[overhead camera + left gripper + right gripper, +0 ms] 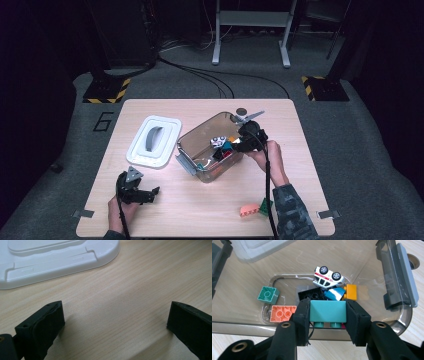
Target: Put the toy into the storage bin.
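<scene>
From the high view, my right gripper (235,145) hangs over the near rim of the clear bin (197,137), while my left gripper (150,192) rests low on the table (210,200) near the white lid (153,141). An orange brick (247,210) and a green brick (264,206) wait at the near edge.

In the left gripper view, the jaws stand wide apart over bare wood, holding nothing.

In the right gripper view, the jaws are narrow, clamped on the teal brick (327,311), studs down, right above the bin wall. Released here, I think it could catch the rim and tumble outside, or land on the toy car (328,276) and bounce.
</scene>
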A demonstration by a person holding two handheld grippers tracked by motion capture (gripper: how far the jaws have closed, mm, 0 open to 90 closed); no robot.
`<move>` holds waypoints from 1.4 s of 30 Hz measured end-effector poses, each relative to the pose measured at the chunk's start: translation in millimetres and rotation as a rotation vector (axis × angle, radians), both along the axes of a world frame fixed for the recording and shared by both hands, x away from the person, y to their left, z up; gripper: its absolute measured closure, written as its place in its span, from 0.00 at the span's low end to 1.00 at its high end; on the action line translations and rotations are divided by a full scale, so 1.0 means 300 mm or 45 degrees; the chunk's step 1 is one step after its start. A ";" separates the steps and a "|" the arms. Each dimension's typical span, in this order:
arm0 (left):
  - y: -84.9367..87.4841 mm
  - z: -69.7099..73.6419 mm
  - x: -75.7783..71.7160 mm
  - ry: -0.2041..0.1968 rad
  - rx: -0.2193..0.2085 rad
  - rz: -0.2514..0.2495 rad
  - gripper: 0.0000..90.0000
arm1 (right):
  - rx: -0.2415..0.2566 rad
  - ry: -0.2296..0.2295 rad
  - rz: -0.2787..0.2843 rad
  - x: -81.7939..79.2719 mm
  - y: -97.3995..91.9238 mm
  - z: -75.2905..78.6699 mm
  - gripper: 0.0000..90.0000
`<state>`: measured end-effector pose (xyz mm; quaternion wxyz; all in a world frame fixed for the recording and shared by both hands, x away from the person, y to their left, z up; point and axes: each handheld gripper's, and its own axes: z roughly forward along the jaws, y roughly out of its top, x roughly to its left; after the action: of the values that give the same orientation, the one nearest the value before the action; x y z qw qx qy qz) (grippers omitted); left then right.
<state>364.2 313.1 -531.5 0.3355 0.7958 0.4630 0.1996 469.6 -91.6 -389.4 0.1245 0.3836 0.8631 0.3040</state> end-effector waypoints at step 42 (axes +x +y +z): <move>0.002 0.004 0.000 0.014 0.003 -0.013 0.01 | 0.141 -0.088 -0.155 -0.272 -0.248 -0.105 0.15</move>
<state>364.3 313.9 -530.3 0.3330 0.7996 0.4606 0.1940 387.9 -166.1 -420.8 0.1509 0.4308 0.8153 0.3563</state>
